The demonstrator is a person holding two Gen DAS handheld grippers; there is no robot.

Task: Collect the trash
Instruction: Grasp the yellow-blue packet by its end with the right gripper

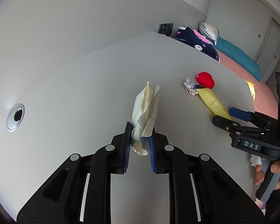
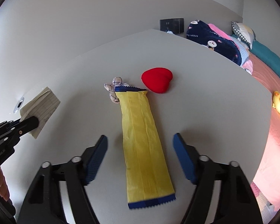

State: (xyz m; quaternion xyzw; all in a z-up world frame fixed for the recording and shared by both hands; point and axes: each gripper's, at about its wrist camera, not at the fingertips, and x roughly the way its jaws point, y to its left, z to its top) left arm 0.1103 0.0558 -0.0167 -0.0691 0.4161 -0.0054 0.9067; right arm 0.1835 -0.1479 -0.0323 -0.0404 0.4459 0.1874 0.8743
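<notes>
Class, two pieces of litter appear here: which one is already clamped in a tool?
The crumpled cream lined paper, pinched in the left tool. The long yellow blue-edged wrapper lies flat on the table, ungripped between the right tool's open fingers.

Both grippers are black plastic with ribbed blue pads [image 1: 126, 145] and silver rivets [image 1: 110, 147]; "DAS" lettering [image 1: 251, 145] at three o'clock.

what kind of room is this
Most likely a bedroom: a bed with a pink cover stands beside the white desk, with a pillow and folded blankets at its head.
</notes>
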